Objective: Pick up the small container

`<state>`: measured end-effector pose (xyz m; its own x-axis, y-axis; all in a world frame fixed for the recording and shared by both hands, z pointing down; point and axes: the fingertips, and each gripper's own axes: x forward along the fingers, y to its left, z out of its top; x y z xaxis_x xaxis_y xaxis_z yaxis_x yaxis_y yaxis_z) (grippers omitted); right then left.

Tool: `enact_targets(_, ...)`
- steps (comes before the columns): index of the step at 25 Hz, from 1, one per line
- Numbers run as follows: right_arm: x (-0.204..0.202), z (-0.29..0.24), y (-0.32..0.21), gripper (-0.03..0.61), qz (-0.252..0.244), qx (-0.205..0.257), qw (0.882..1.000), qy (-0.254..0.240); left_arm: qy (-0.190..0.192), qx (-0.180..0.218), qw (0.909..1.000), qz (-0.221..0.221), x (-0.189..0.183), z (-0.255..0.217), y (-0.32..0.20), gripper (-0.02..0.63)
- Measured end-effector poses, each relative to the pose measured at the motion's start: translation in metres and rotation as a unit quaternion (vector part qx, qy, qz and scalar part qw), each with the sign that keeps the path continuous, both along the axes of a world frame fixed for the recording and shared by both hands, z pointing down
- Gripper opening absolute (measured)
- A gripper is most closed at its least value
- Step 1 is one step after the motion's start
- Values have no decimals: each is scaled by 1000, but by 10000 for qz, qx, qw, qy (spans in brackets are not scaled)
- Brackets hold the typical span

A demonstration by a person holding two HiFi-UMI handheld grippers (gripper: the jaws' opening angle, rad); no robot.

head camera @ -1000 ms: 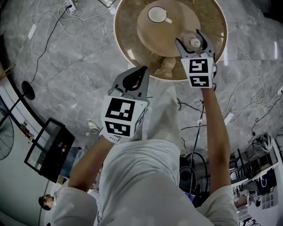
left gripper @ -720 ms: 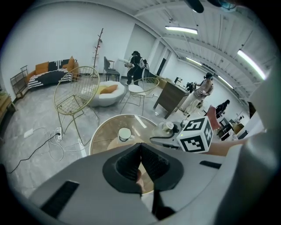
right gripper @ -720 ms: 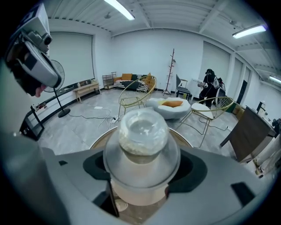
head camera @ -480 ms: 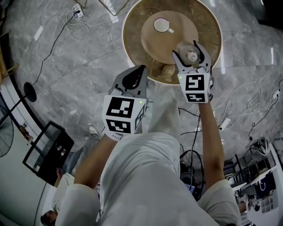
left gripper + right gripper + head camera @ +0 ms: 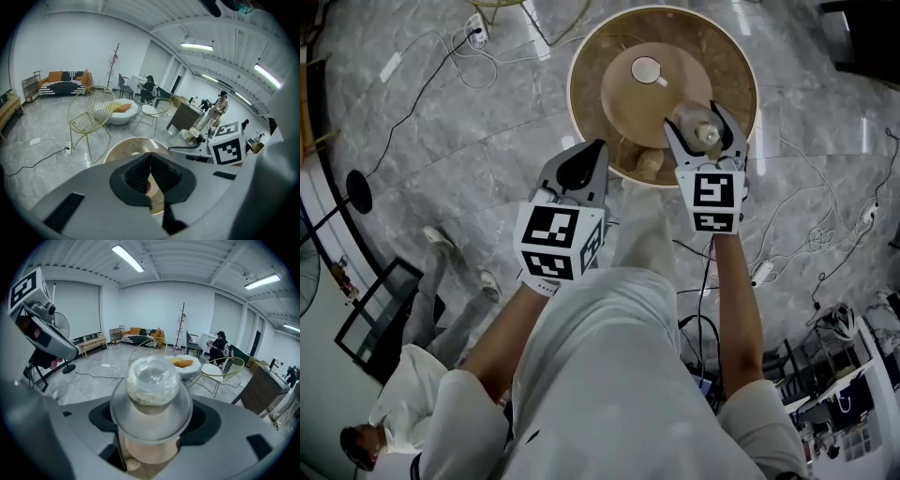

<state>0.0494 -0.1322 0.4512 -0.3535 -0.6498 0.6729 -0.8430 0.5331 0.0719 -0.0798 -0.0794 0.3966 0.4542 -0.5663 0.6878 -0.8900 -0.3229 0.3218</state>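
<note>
A grey marble floor spreads under the round bench, where a white cup sits on the raised middle disc. Your right hand-held gripper is clamped on the small container, a clear lidded pot; the right gripper view shows it filling the gap between the jaws, above the near edge of the bench. Your left hand-held gripper hangs just short of the bench, jaws pressed together on nothing. So the grasp is made, and the pot looks raised off the surface, though I can't confirm clearance. What's left, I judge, is lifting it clear and holding it steady
</note>
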Motion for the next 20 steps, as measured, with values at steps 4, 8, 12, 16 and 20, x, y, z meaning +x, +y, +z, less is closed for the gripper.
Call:
enact_targets(4, 2, -19, 8, 339, -35, -155, 9999, -1, 62, 180, 9997, -151, -6, -21, -4, 20)
enact_targets(8, -2, -46, 20, 339, -130, -83, 9999, 1, 86, 304, 9991, -300, -16, -41, 3, 20)
enact_targets(12, -7, -71, 33, 339, -146, -97, 9998, -134, 118, 444, 9982, -389, -25, -62, 12, 20)
enact_targets(16, -9, -90, 49, 339, -126, -89, 9997, -196, 138, 577, 9977, -324, -24, -78, 26, 20)
enact_targets(20, -12, -112, 69, 339, -151, -46, 9995, -262, 217, 711, 9966, -356, -24, -93, 41, 20)
